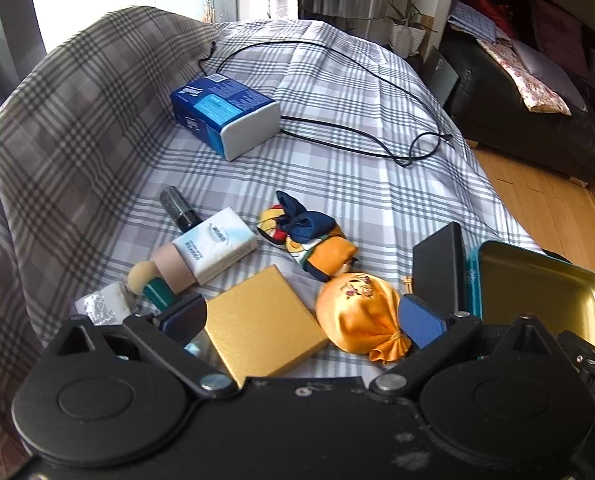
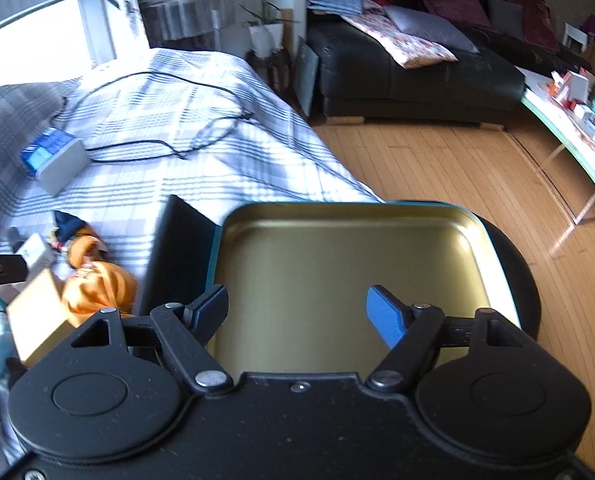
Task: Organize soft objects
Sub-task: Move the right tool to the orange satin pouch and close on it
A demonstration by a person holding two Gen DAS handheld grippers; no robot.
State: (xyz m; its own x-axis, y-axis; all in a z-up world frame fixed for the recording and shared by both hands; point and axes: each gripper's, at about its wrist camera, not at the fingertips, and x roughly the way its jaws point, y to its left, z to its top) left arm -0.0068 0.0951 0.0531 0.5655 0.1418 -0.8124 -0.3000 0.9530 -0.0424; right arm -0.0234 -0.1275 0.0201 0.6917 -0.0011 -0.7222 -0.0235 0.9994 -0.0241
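Note:
An orange satin pouch point(image 1: 357, 314) point(image 2: 97, 284) lies on the checked bedcover beside a flat gold box point(image 1: 261, 320) point(image 2: 37, 320). Behind them sit a knotted colourful scarf with a navy bow point(image 1: 309, 236) point(image 2: 75, 236) and a white tissue pack point(image 1: 217, 244). My left gripper point(image 1: 303, 318) hovers open over the gold box and the pouch, gripping nothing. My right gripper point(image 2: 297, 310) is open above an empty gold-lined tin point(image 2: 337, 256) point(image 1: 537, 280), with nothing between its fingers.
A black box point(image 1: 441, 264) point(image 2: 181, 256) stands against the tin's left side. A blue tissue box point(image 1: 225, 112) and a black cable point(image 1: 377, 80) lie farther back. Cosmetic tubes and a sponge point(image 1: 141, 276) crowd the near left. The bed's edge drops to a wooden floor point(image 2: 437, 168) on the right.

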